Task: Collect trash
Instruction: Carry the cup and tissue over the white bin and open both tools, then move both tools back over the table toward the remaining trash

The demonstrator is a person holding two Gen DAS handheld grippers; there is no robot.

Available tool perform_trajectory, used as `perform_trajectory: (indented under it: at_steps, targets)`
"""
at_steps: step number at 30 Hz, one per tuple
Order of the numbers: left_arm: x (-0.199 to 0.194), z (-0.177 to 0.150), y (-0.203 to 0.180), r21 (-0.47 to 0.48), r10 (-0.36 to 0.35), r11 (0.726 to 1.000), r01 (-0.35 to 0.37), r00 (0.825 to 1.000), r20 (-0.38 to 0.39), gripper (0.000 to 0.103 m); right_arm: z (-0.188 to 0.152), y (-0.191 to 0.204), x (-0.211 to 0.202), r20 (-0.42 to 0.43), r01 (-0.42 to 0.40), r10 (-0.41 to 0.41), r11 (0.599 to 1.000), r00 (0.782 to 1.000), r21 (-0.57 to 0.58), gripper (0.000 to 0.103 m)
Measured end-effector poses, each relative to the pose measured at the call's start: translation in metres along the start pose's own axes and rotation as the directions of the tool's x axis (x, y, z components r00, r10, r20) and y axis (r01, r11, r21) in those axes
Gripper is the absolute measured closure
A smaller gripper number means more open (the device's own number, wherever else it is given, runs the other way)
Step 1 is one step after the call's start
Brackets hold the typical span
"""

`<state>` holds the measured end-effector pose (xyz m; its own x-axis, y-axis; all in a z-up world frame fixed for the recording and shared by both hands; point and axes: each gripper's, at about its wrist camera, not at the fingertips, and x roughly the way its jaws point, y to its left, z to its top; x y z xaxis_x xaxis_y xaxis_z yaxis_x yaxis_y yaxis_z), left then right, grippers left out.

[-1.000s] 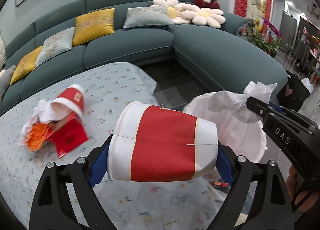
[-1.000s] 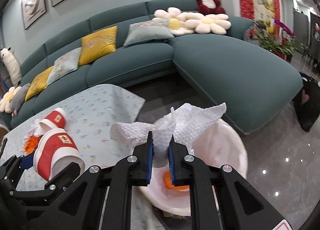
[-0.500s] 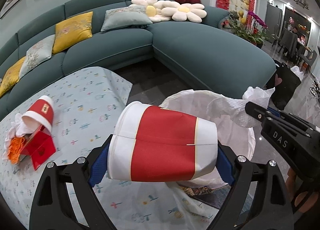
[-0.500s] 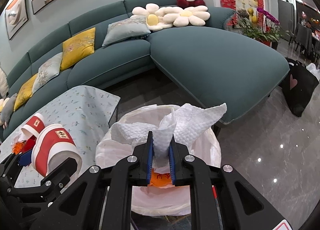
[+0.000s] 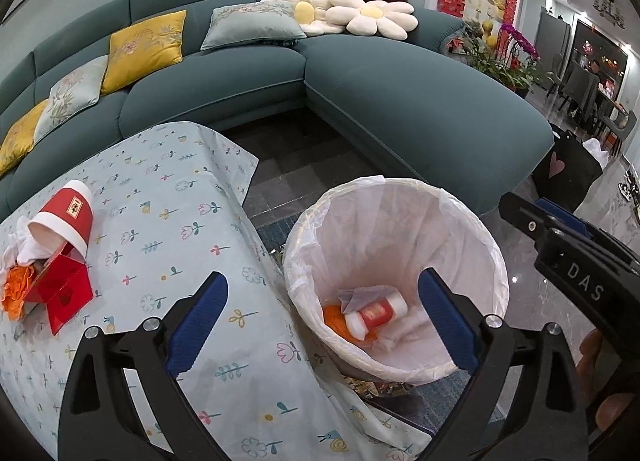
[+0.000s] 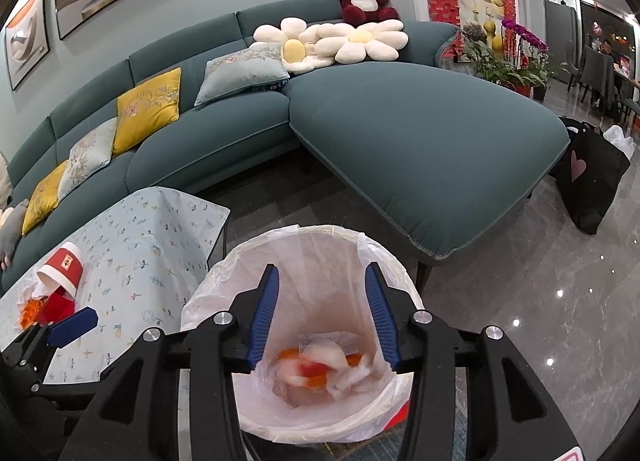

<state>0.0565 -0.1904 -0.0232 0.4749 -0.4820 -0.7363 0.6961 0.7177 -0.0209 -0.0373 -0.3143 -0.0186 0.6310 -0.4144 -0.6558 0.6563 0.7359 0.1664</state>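
A round bin lined with a white bag [image 5: 472, 245] [image 6: 224, 281] stands on the floor beside the table. At its bottom lie a red and white paper cup [image 5: 376, 315], orange scraps and a crumpled white paper towel [image 6: 320, 365], blurred in the right wrist view. My left gripper [image 5: 322, 315] hangs over the bin's near rim, its jaws opening wide with nothing between them. My right gripper [image 6: 322, 315] is above the bin's mouth, jaws opening and empty. On the table [image 5: 168, 201] remain a second red cup [image 5: 66, 217] [image 6: 62, 267], a red box [image 5: 60, 293], white paper and orange scraps.
A teal corner sofa [image 5: 400, 101] with cushions runs behind the table and the bin. A black bag with a pink heart [image 6: 592, 181] stands on the glossy floor at the right. Potted flowers [image 6: 516, 61] stand further back.
The left gripper let go of the red and white cup, which now lies in the bin. The right gripper opened and the paper towel dropped in. Both grippers moved over the bin.
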Motion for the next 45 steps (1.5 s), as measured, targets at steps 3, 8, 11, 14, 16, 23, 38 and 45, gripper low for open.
perform_trajectory:
  at_steps: [3,8,11,14,16,23,38,45]
  targets:
    - [-0.004,0.001,0.002,-0.006,0.000,1.000,0.000,1.000,0.011,0.011,0.000,0.001,-0.003,0.005,-0.001,0.001,1.000,1.000,0.001,0.056]
    - [-0.011,0.001,0.009,-0.022,0.002,1.000,-0.002,1.000,0.021,0.010,0.001,0.009,-0.007,0.007,-0.005,0.005,1.000,1.000,-0.014,0.056]
    - [-0.016,0.000,0.016,-0.035,0.009,0.999,-0.008,1.000,0.028,0.010,0.002,0.016,-0.010,0.008,-0.008,0.008,1.000,1.000,-0.026,0.054]
    - [-0.020,-0.003,0.027,-0.052,0.025,0.998,-0.023,0.999,0.030,0.010,0.002,0.025,-0.014,0.013,-0.018,0.019,0.999,1.000,-0.035,0.050]
    - [-0.024,-0.006,0.036,-0.062,0.044,0.997,-0.042,0.998,0.034,0.010,0.002,0.031,-0.016,0.015,-0.027,0.028,0.999,1.000,-0.045,0.049]
    - [-0.041,-0.017,0.081,-0.128,0.110,0.986,-0.104,0.993,0.038,0.010,-0.003,0.071,-0.022,0.008,-0.073,0.075,0.991,0.997,-0.110,0.046]
    - [-0.080,-0.054,0.211,-0.312,0.297,0.908,-0.281,0.955,0.004,0.009,-0.031,0.194,-0.026,-0.062,-0.224,0.215,0.935,0.975,-0.277,0.046]
    - [-0.091,-0.073,0.258,-0.366,0.350,0.870,-0.331,0.937,-0.017,0.009,-0.044,0.246,-0.021,-0.107,-0.289,0.269,0.901,0.957,-0.322,0.046]
